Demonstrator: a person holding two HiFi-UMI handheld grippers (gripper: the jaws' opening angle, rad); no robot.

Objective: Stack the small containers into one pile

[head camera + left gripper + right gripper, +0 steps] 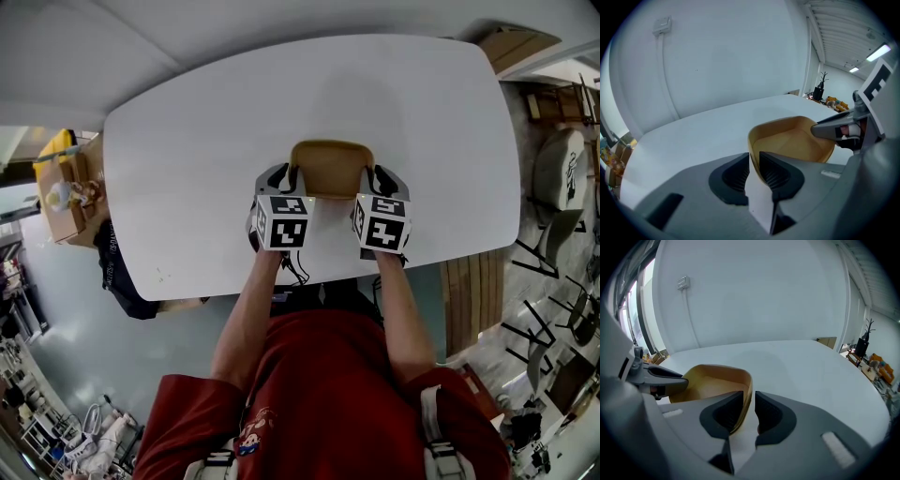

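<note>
A cardboard box (64,202) with yellow contents stands off the desk's (187,159) left end. A dark bundle (120,281) lies by its near left corner, and wooden boards (469,300) and black-framed chairs (553,319) crowd the right side. The desk is white with rounded corners; beyond its far edge rises a pale wall (731,56) bearing a small box and cable (662,26). The tan container (330,167) sits close to the desk's near edge, between the two grippers. The left gripper's (753,157) fingers are clamped on its left wall. The right gripper's (749,399) fingers straddle its right wall, with a thin gap at the outer finger.
</note>
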